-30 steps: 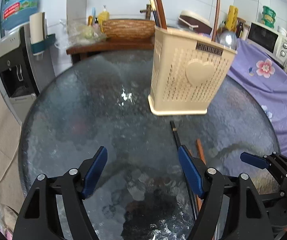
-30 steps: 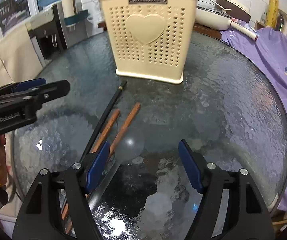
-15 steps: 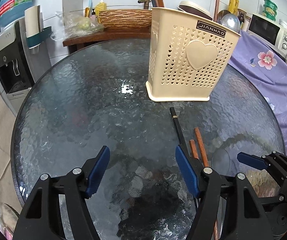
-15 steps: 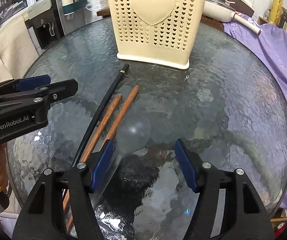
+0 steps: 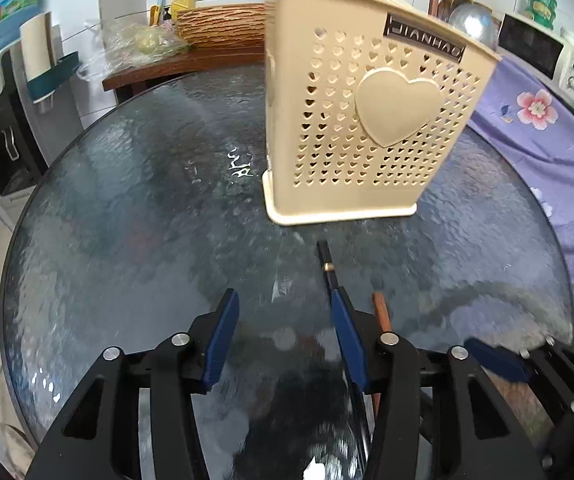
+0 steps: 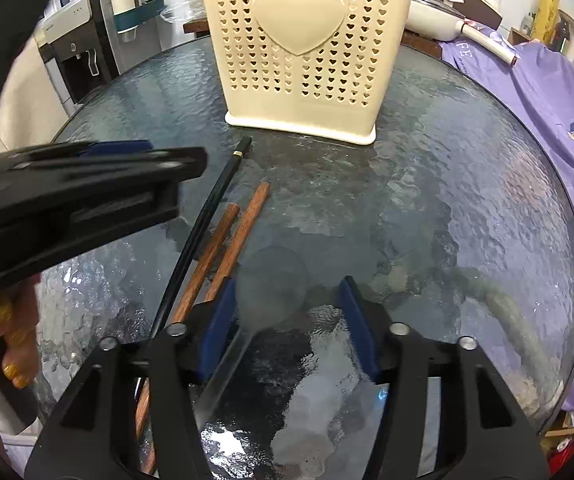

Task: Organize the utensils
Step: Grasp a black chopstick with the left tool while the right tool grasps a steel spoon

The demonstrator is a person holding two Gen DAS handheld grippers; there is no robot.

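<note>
A cream perforated utensil holder with a heart stands on the round glass table; it also shows in the right wrist view. A black chopstick, two brown wooden chopsticks and a metal spoon lie in front of it. My right gripper is open, low over the spoon, its bowl between the jaws. My left gripper is open and empty beside the black chopstick. It shows blurred at the left of the right wrist view.
A purple flowered cloth covers a surface to the right, with a microwave behind. A wooden side table with a basket and bottles stands behind the glass table. A water dispenser is at the left.
Both grippers have moved forward and lower toward the utensils and the holder. The right gripper's jaws now flank the spoon bowl. The left gripper has come closer to the black chopstick.
</note>
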